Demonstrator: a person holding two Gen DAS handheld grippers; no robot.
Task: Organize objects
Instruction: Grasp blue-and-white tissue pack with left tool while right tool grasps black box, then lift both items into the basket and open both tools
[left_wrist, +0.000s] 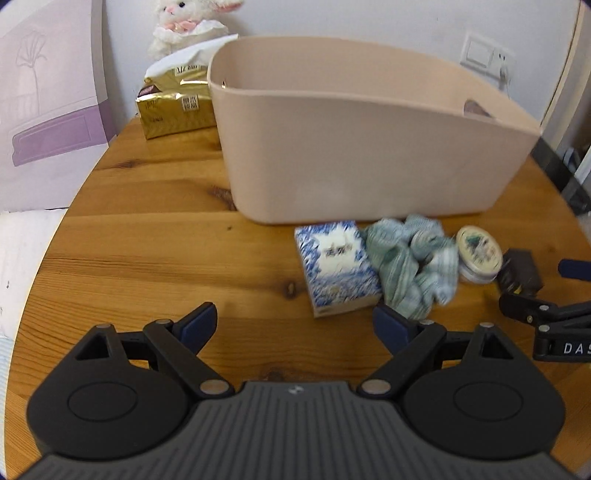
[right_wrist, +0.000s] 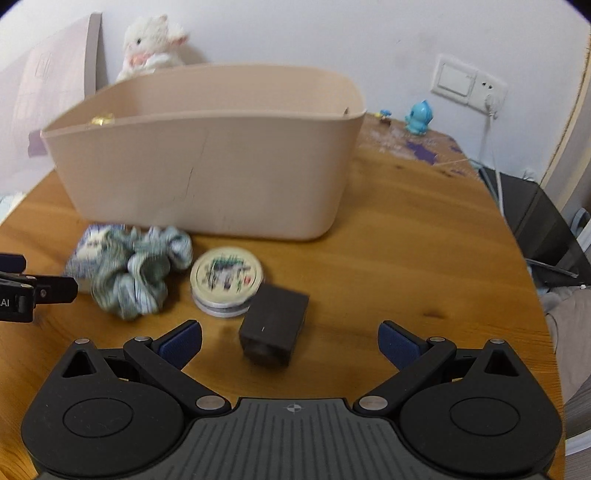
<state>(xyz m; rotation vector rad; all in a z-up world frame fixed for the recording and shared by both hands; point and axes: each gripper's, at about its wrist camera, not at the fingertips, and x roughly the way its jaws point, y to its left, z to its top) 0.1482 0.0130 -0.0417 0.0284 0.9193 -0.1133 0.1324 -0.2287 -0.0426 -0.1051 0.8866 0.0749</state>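
A beige tub (left_wrist: 369, 147) stands on the wooden table (left_wrist: 147, 240); it also shows in the right wrist view (right_wrist: 207, 166). In front of it lie a blue-white tissue pack (left_wrist: 338, 267), a green striped scrunchie (left_wrist: 413, 266), a round tin (left_wrist: 479, 254) and a small dark box (left_wrist: 519, 273). My left gripper (left_wrist: 295, 325) is open and empty, just short of the tissue pack. My right gripper (right_wrist: 290, 343) is open, with the dark box (right_wrist: 273, 332) between its fingers but apart from them. The tin (right_wrist: 226, 280) and scrunchie (right_wrist: 140, 269) lie beyond on the left.
A gold foil tissue pack (left_wrist: 177, 107) and a white plush toy (left_wrist: 184, 26) sit behind the tub. A blue figurine (right_wrist: 417, 118) stands at the table's far right by the wall socket (right_wrist: 469, 83). A dark cabinet (right_wrist: 535, 221) is past the right edge.
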